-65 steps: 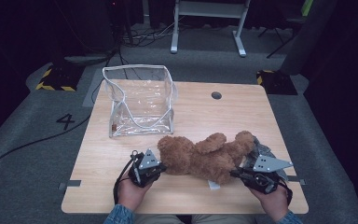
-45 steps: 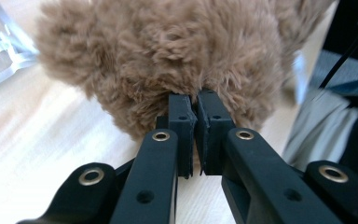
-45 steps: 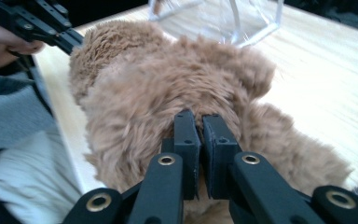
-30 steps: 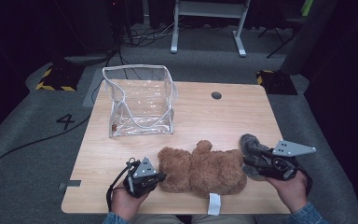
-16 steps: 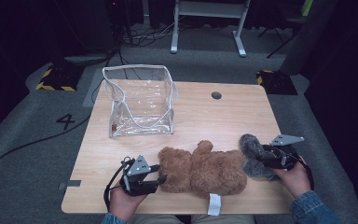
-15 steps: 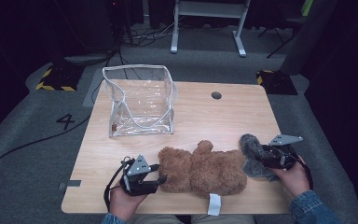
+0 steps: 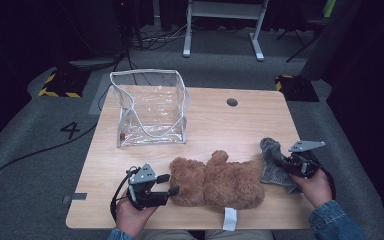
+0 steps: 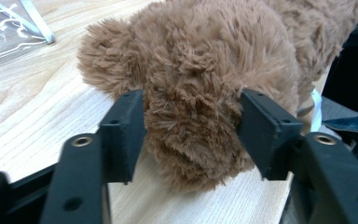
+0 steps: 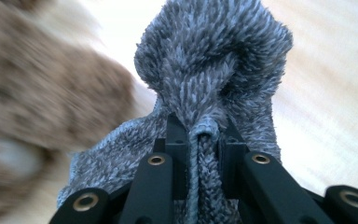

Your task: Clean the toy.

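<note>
My left gripper (image 7: 166, 184) sits at the near left of the wooden table (image 7: 215, 117), held in my left hand (image 7: 130, 217), its cable looping beside it. In the left gripper view its jaws stand wide apart with one end of the brown plush toy (image 8: 200, 88) between them; the fur bulges past both pads and presses against them, so I record the left gripper (image 8: 191, 135) as grasping the toy loosely rather than clenched tight. Behind it, toward the far left of the table, stands a clear plastic bag (image 7: 150, 107) with a white-edged open mouth, upright and well apart from the toy. The brown plush toy (image 7: 215, 182) lies flat along the near edge at table centre, a white tag (image 7: 229, 219) hanging from it over the edge. A dark round hole (image 7: 232, 102) marks the far part of the tabletop. Just right of the toy, touching it or nearly so, lies a grey fuzzy cloth item (image 7: 275, 165). My right gripper (image 7: 291, 165), in my right hand (image 7: 314, 186) with a denim sleeve (image 7: 332, 225) behind it, is clamped on that item: in the right gripper view the jaws of the right gripper (image 9: 204, 140) pinch a fold of the grey fuzzy cloth item (image 9: 214, 56), which bunches up above them.
</note>
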The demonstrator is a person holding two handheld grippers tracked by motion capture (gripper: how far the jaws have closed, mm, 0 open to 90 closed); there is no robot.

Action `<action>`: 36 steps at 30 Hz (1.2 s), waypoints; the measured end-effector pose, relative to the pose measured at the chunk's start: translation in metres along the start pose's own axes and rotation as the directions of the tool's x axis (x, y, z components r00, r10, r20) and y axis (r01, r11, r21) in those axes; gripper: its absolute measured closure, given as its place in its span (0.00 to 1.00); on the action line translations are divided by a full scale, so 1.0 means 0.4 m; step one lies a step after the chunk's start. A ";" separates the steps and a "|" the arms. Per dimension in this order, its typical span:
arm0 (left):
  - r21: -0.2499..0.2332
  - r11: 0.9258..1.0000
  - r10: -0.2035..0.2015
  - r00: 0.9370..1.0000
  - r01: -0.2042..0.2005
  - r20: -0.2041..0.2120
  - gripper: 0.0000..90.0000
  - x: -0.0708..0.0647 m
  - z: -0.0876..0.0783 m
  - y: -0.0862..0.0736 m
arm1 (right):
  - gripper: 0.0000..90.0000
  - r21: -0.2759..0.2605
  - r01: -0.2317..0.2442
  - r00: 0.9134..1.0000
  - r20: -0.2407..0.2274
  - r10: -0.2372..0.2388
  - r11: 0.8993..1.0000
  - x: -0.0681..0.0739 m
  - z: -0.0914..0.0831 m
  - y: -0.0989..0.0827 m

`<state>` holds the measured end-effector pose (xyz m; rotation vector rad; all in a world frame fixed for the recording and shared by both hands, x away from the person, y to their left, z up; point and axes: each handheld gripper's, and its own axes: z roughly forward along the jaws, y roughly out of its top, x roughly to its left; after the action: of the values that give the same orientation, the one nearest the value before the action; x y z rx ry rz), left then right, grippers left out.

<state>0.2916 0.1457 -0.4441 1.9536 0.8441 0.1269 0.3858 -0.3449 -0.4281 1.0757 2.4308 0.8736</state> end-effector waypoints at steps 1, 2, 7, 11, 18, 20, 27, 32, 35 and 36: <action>0.000 1.000 -0.010 1.000 0.010 -0.002 0.54 0.000 0.000 0.002 | 0.89 -0.023 0.004 1.000 -0.005 -0.004 1.000 0.003 -0.017 0.009; 0.004 1.000 -0.009 1.000 0.009 0.007 0.56 0.001 0.000 0.003 | 0.89 -0.047 -0.002 1.000 -0.012 0.001 0.999 0.008 -0.033 0.018; -0.007 0.998 0.058 0.998 -0.058 -0.009 0.73 -0.018 -0.004 0.003 | 0.89 -0.123 -0.005 0.998 -0.064 -0.003 0.992 0.018 -0.091 0.053; -0.039 0.997 0.067 0.998 -0.068 -0.015 0.79 -0.025 -0.009 0.001 | 0.89 -0.158 -0.025 0.994 -0.109 0.008 0.987 0.018 -0.124 0.072; -0.063 0.993 0.095 0.995 -0.096 -0.019 0.86 -0.035 -0.018 0.009 | 0.89 -0.226 -0.027 0.981 -0.193 -0.018 0.974 0.050 -0.175 0.109; -0.059 0.995 0.083 0.996 -0.084 -0.015 0.79 -0.031 -0.017 0.008 | 0.89 -0.253 -0.026 0.976 -0.215 -0.030 0.967 0.064 -0.190 0.122; -0.066 0.995 0.076 0.997 -0.078 -0.024 0.69 -0.023 -0.018 0.004 | 0.89 -0.298 -0.004 0.971 -0.229 -0.068 0.954 0.094 -0.214 0.148; -0.047 0.997 0.066 0.998 -0.066 -0.007 0.62 -0.021 -0.002 0.003 | 0.89 -0.293 0.019 0.972 -0.220 -0.087 0.956 0.116 -0.216 0.167; -0.027 0.997 0.071 0.997 -0.072 -0.008 0.59 -0.023 0.008 0.005 | 0.89 -0.288 0.038 0.966 -0.233 -0.108 0.957 0.143 -0.209 0.182; -0.026 0.997 0.072 0.997 -0.072 -0.004 0.59 -0.023 0.010 0.006 | 0.89 -0.289 0.045 0.963 -0.242 -0.118 0.956 0.155 -0.206 0.189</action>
<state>0.2876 0.1364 -0.4422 1.9601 0.7706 0.1820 0.3430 -0.2914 -0.3204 0.7924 2.4310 1.3561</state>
